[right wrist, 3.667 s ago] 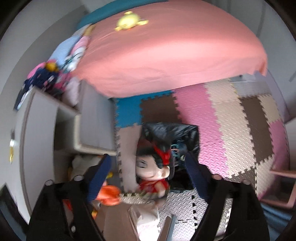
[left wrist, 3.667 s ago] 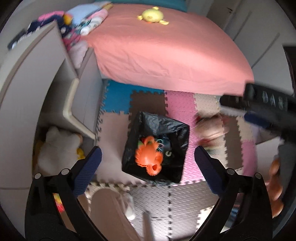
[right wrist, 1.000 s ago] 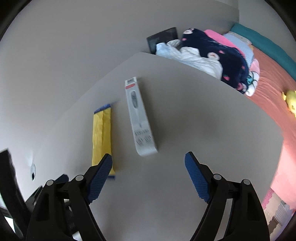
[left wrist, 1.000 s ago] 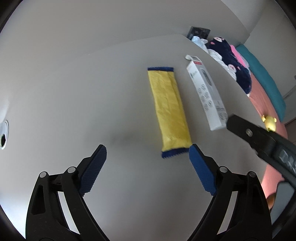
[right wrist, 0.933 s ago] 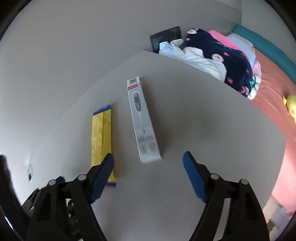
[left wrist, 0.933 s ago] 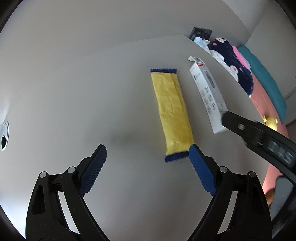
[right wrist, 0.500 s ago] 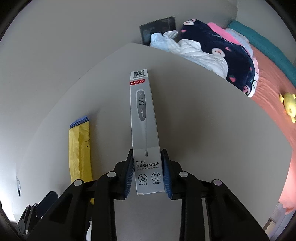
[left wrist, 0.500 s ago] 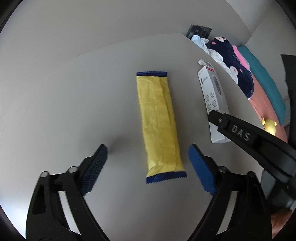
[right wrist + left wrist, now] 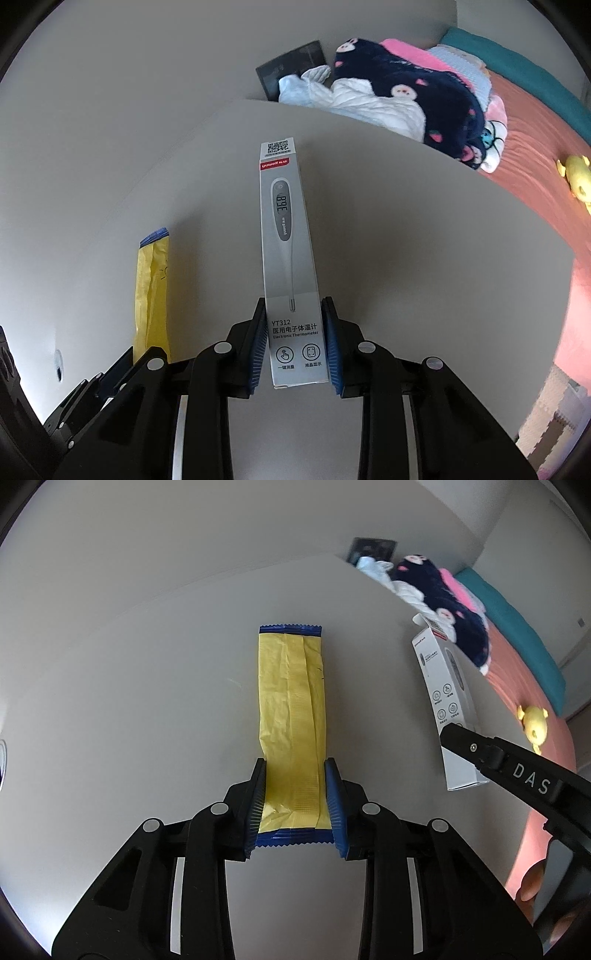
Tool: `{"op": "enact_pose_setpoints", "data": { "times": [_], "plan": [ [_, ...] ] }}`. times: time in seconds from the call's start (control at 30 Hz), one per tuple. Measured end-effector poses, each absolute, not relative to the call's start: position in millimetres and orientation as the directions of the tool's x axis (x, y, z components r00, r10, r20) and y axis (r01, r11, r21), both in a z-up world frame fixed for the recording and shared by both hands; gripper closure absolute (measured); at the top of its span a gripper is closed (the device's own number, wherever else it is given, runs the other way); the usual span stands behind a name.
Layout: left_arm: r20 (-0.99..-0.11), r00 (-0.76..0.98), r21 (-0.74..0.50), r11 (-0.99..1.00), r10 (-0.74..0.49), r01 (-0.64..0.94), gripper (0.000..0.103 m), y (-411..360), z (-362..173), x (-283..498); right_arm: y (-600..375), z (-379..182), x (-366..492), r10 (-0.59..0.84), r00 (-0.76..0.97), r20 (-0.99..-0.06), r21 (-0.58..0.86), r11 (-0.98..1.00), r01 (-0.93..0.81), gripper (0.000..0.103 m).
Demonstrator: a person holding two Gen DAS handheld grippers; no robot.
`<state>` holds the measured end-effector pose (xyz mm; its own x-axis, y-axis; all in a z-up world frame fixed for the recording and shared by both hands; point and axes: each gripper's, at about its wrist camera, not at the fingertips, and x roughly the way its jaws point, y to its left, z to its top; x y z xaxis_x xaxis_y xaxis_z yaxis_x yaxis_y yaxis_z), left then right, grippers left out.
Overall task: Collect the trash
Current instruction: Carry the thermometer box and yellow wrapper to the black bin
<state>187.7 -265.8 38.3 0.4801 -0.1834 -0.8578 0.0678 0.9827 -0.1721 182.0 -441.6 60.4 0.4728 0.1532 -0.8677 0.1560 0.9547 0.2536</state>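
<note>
Yellow wrapper (image 9: 291,716) with blue crimped ends lay flat on the grey tabletop (image 9: 129,701), running up the middle of the left wrist frame, its near end between the pads of the left gripper (image 9: 295,808). Jaws closing there, pads (image 9: 258,801) already touching both long edges, foil slightly buckled at the lower left. White thermometer box (image 9: 290,266) stood centred in the right wrist frame, lower end clenched by the right gripper (image 9: 295,343), both pads flat on its narrow sides. Same wrapper seen at lower left of that frame; same box at right of the left frame, looking tilted up off the surface, though uncertain.

Judged step: securing both pieces before the lift. Worth finishing the left squeeze gently, since thin foil folds rather than resists; a bite well in from the crimp, with the tips down at the surface, likely safer than a pinch at the very edge. Box rigid but probably light and long, so a slow, level lift advisable to avoid swinging.

Beyond, at upper right of both frames: piled clothes (image 9: 399,96), pink bed cover (image 9: 535,122), small yellow toy (image 9: 533,723).
</note>
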Motion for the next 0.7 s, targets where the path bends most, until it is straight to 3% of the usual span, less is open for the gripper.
{"op": "enact_pose_setpoints", "data": {
  "times": [0.7],
  "plan": [
    [-0.818,0.444,-0.178,0.895,-0.366,0.408,0.072,-402.8,71.2,-2.4,-563.1,116.7,-53.5,0.039,0.592,-0.805,0.288,0.898,0.332,0.073]
  ]
}}
